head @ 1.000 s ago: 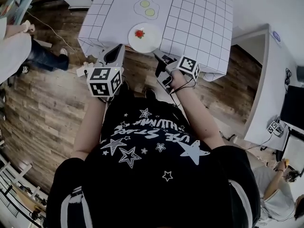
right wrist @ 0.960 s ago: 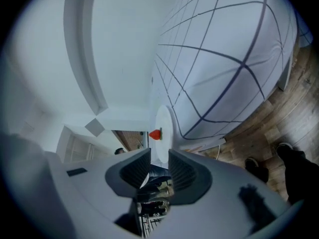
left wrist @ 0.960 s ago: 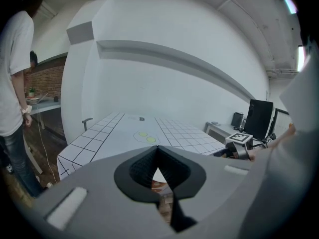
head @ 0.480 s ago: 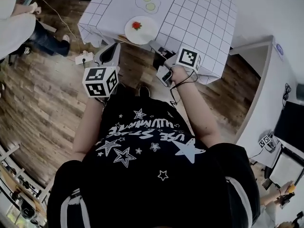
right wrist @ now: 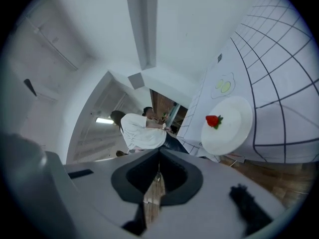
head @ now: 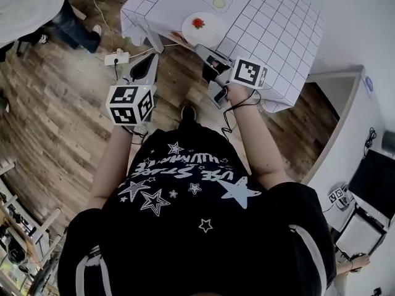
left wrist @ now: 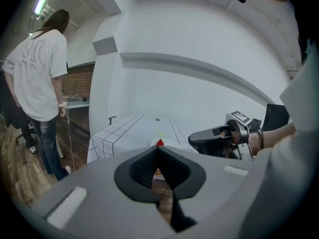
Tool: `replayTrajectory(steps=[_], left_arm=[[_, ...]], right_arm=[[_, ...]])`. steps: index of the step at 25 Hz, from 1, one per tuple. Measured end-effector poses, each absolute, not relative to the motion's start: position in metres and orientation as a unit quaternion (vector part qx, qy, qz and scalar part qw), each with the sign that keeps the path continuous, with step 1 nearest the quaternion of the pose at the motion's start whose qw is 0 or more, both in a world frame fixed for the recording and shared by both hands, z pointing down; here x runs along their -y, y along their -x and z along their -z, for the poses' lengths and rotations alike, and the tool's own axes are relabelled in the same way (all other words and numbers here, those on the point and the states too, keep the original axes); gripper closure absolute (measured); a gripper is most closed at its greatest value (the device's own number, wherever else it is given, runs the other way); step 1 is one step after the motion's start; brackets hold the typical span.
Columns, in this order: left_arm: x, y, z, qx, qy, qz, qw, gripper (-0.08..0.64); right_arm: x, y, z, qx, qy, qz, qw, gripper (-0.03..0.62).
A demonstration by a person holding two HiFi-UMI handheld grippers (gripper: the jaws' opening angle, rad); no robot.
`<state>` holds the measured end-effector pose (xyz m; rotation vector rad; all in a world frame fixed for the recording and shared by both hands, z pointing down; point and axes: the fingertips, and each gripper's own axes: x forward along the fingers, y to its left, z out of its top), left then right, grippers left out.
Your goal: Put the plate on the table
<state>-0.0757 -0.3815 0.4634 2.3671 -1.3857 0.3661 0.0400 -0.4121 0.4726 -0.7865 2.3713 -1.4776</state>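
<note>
Plate [head: 203, 29] rests on the table [head: 278, 23]; left gripper [left wrist: 158, 152] and right gripper [right wrist: 158, 157] fingers clenched, empty.

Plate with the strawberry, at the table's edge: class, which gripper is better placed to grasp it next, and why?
Probably the right gripper: in the head view its tip sits just short of the plate, while the left gripper hangs farther off. Both have shut, empty jaws.

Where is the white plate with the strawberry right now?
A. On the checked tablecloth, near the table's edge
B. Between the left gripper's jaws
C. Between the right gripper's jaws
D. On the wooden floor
A: the plate lies flat on the table, close to its edge.
</note>
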Motion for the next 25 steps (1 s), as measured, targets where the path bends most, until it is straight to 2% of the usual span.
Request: replayTrajectory(steps=[9, 13, 17, 25], left_arm=[[0.301, 0.135, -0.440, 0.526, -0.825, -0.092, 0.187, 0.551], [0.263, 0.154, -0.432, 0.532, -0.823, -0.081, 0.182, 0.551], [0.223, 0.160, -0.425, 0.525, -0.830, -0.073, 0.172, 0.551], [0.143, 0.160, -0.411, 0.491, -0.854, -0.067, 0.156, 0.551]], right_arm=[[0.357, 0.012, -0.449, -0.860, 0.290, 0.415, 0.059, 0.578], [0.331, 0.025, -0.442, -0.859, 0.353, 0.370, 0.030, 0.578], [0.304, 0.014, -0.427, -0.842, 0.449, 0.300, 0.003, 0.578], [0.207, 0.025, -0.402, -0.846, 0.477, 0.236, -0.015, 0.578]])
